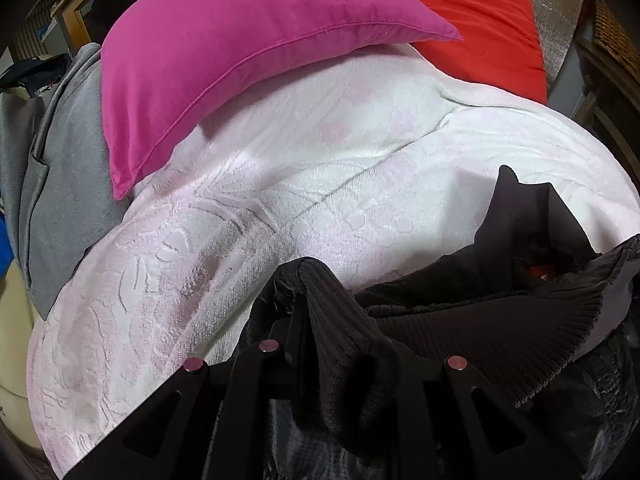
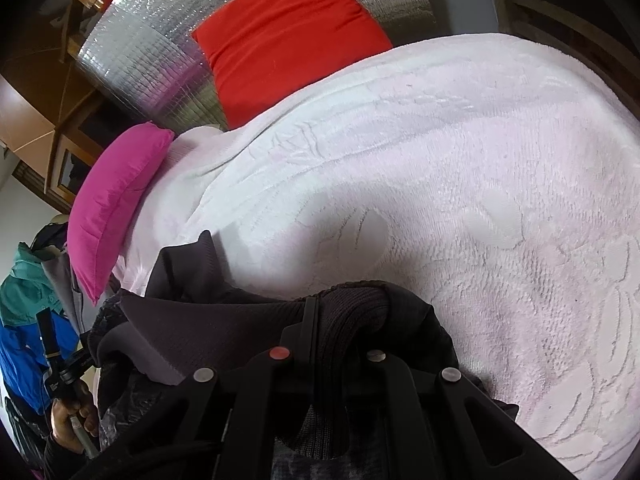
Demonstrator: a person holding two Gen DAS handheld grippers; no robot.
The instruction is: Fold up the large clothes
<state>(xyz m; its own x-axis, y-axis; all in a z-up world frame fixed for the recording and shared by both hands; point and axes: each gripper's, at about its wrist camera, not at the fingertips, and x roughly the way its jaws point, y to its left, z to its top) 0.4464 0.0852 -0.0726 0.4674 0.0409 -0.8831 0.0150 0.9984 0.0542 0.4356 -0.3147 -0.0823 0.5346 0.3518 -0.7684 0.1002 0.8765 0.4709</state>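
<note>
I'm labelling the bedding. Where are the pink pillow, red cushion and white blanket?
pink pillow (image 1: 240,60), left wrist view, middle of its face
red cushion (image 2: 288,32), right wrist view, centre
white blanket (image 2: 460,168), right wrist view, bare embossed top

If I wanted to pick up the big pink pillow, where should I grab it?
Probably grab the pink pillow by its pointy corner that hangs over the edge of the white blanket. That corner is flat and thin with a seam, so fingers could pinch it from the side; the puffy middle is too fat. Both grippers are busy now, shut on the dark jacket.
</note>
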